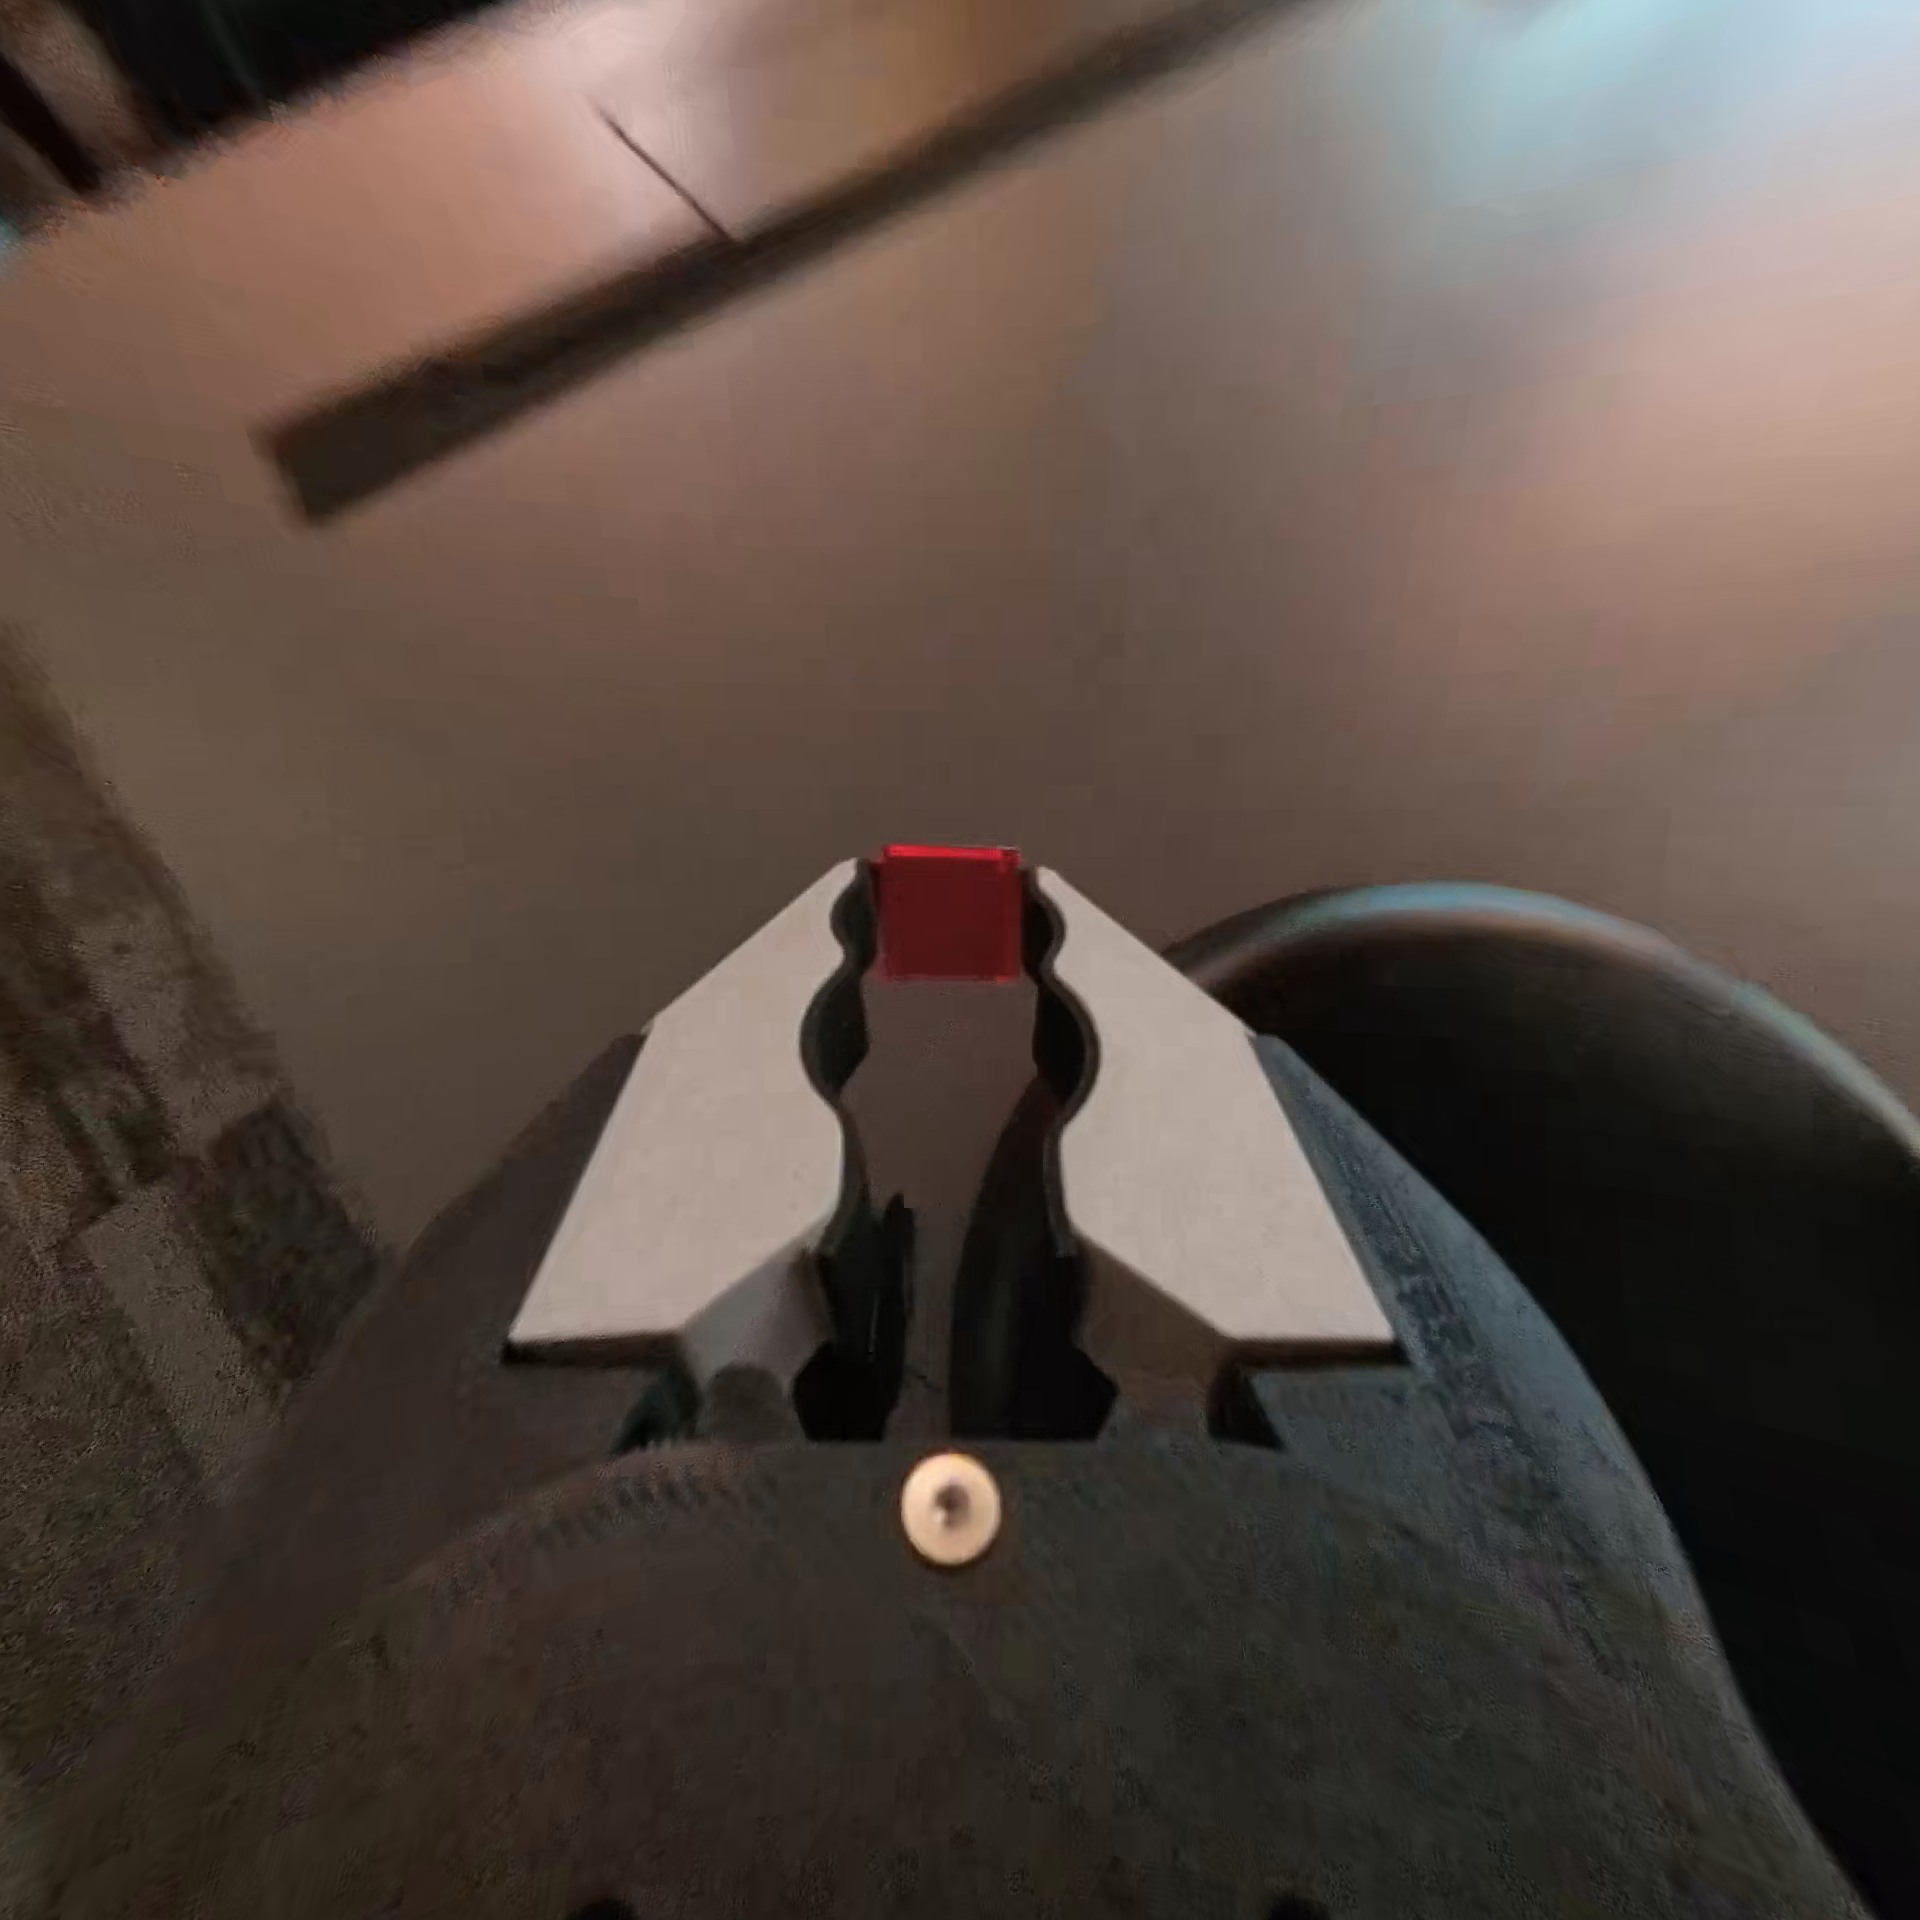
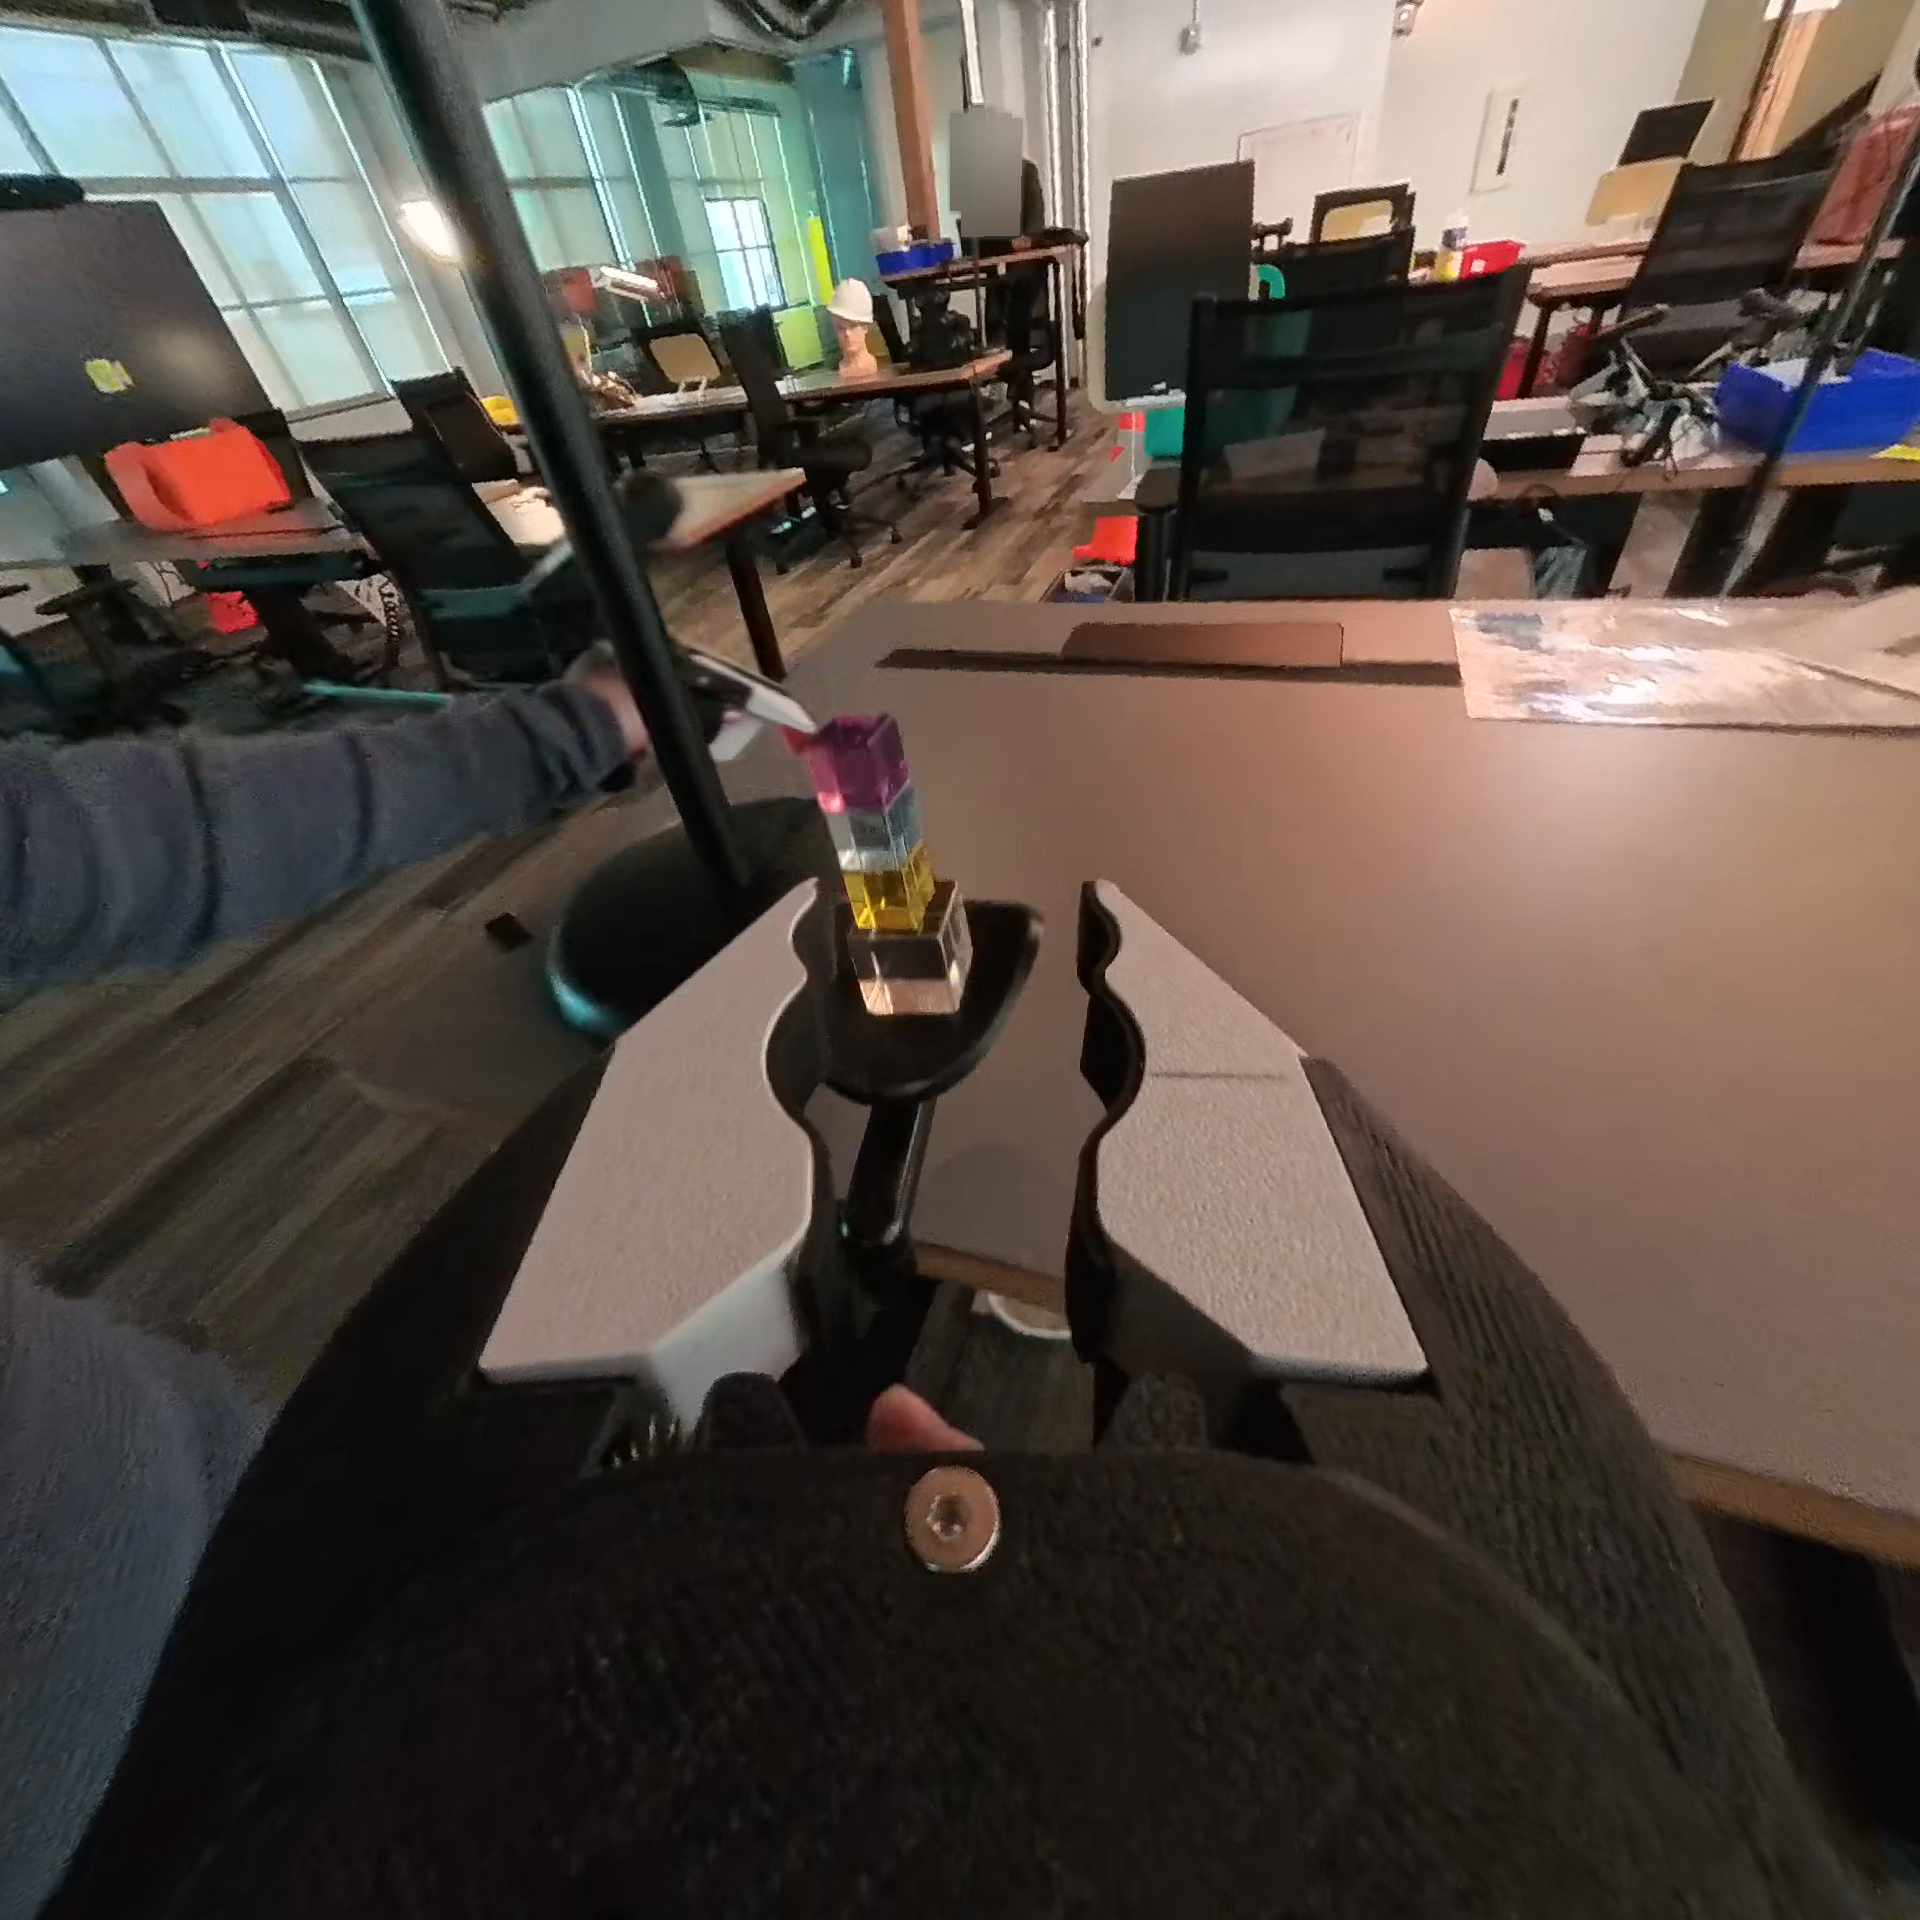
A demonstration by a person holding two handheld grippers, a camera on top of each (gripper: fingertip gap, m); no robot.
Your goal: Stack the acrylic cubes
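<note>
Right gripper (image 2: 940, 914) is gripping a black spatula (image 2: 914, 997) by its handle, fingers clamped on it low down, with a stack of see-through cubes (image 2: 883, 862) balancing on the blade over the brown surface (image 2: 1455, 935). Farther out, left gripper (image 1: 948, 914) is pinching a red cube (image 1: 948, 914) right next to the purple top cube (image 2: 854, 764).

Red cube (image 1: 948, 914), then magenta (image 2: 854, 764), pale blue (image 2: 878, 826), yellow (image 2: 894, 896), clear cubes (image 2: 914, 961) stacked on black spatula (image 2: 997, 997).
</note>
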